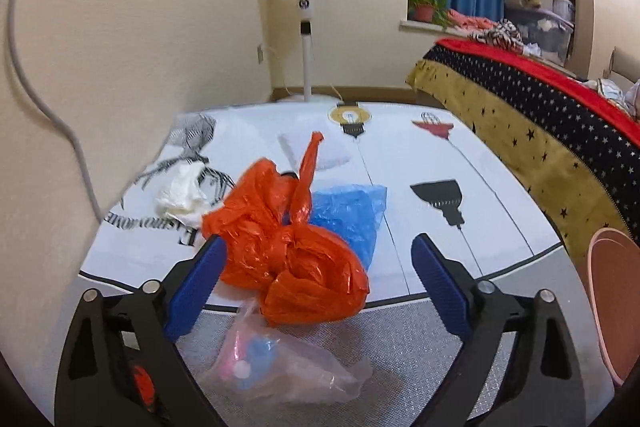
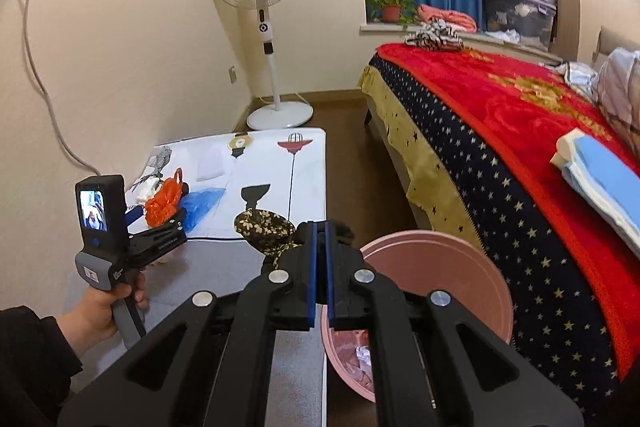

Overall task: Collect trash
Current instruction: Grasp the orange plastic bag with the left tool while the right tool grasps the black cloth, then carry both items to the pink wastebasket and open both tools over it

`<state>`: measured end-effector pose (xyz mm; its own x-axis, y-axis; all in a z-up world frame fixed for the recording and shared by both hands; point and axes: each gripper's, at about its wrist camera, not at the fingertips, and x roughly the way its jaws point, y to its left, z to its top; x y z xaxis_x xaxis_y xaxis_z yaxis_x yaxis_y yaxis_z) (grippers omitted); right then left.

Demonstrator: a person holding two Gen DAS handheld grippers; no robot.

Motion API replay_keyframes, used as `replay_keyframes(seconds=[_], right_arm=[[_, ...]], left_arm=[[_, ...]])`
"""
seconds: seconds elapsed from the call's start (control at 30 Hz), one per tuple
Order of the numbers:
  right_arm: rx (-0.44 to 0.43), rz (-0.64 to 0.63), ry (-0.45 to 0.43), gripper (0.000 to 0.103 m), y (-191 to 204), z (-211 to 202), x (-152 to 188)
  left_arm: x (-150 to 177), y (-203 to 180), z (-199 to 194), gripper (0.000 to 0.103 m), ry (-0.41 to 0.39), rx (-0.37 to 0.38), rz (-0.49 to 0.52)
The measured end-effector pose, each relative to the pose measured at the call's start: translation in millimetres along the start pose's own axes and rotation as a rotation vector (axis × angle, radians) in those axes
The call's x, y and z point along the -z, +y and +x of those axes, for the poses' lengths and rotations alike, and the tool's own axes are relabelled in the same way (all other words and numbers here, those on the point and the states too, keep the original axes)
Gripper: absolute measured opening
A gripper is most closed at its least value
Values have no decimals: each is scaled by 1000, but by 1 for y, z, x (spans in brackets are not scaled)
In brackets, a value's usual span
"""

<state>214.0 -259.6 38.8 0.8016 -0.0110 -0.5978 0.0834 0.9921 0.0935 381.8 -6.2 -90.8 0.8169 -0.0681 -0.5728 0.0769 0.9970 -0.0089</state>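
Desk (image 1: 400, 219) carries trash: orange bag (image 1: 280, 247) near front edge, blue bag (image 1: 352, 215) touching behind it, white wad (image 1: 180, 195) left, clear bag (image 1: 280, 371) nearest

Left hand-held gripper (image 1: 316, 255) wide, straddling orange bag, pads not pressing; judgement: lower, centre on knotted bulk, then close

Right hand-held gripper (image 2: 320, 247) closed, patterned cloth (image 2: 264, 227) bunched at its tips, grip unclear

Pink bin (image 2: 432, 267) beside desk, crumpled scraps inside

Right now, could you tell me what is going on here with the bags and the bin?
A person is clearing trash from a low table with a handheld tool in each hand. The left tool is open around a crumpled orange plastic bag, not yet gripping it. The right tool is shut on a dark flowered piece of trash beside the pink bin. A blue bag, white wad and clear bag remain.
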Motion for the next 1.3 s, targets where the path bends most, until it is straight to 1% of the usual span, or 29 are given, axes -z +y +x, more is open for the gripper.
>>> replay_keyframes(seconds=[0.07, 0.1, 0.13, 0.17, 0.2, 0.23, 0.27, 0.3, 0.33, 0.4, 0.57, 0.7, 0.77, 0.83, 0.97, 1.0, 1.1, 1.17, 1.3], right_arm=[[-3, 7, 19, 4, -2, 5, 1], [-3, 11, 27, 4, -4, 6, 2], [-4, 15, 32, 4, -6, 8, 2], [-7, 22, 36, 4, -7, 9, 2], [-8, 24, 38, 4, -8, 9, 3], [-6, 23, 39, 4, -8, 9, 3], [-3, 18, 39, 4, -7, 9, 4], [1, 10, 40, 4, -7, 10, 5], [2, 5, 41, 4, -6, 10, 5], [2, 2, 44, 4, -5, 11, 5], [-4, -7, 34, 4, -3, 10, 4], [-10, -15, 11, 4, -3, 5, 3], [-8, -19, -2, 4, -4, 1, 2], [-9, -17, -23, 4, -6, -5, 1], [-17, -6, -65, 4, -7, -24, -4], [-23, -5, -84, 4, -5, -35, -7], [-46, -7, -127, 4, -1, -60, -11], [-69, 0, -152, 4, 3, -82, -7], [-102, -21, -165, 4, 14, -113, 3]], left_arm=[[-1, 2, 2, 76, 9, 8, -15], [-1, 4, 5, 74, 24, 10, -21], [-2, 4, 8, 67, 38, 10, -22], [-2, 4, 11, 52, 49, 15, -23], [-2, 5, 14, 43, 66, 36, -24], [-1, 5, 15, 28, 71, 48, -24], [-1, 4, 15, 16, 71, 59, -25], [-1, 5, 13, 11, 62, 70, -30], [-1, 7, 10, 9, 45, 87, -38], [-1, 8, 5, 8, 17, 96, -45], [-13, 14, -10, 7, -16, 97, -53], [-32, 22, -42, 7, -75, 93, -51], [-42, 28, -61, 7, -103, 95, -66], [-52, 36, -87, 7, -135, 96, -86], [-70, 43, -138, 7, -189, 104, -93], [-76, 45, -158, 7, -208, 106, -94], [-86, 48, -200, 7, -249, 112, -98], [-89, 50, -227, 7, -273, 115, -98], [-85, 50, -278, 7, -306, 121, -94]])
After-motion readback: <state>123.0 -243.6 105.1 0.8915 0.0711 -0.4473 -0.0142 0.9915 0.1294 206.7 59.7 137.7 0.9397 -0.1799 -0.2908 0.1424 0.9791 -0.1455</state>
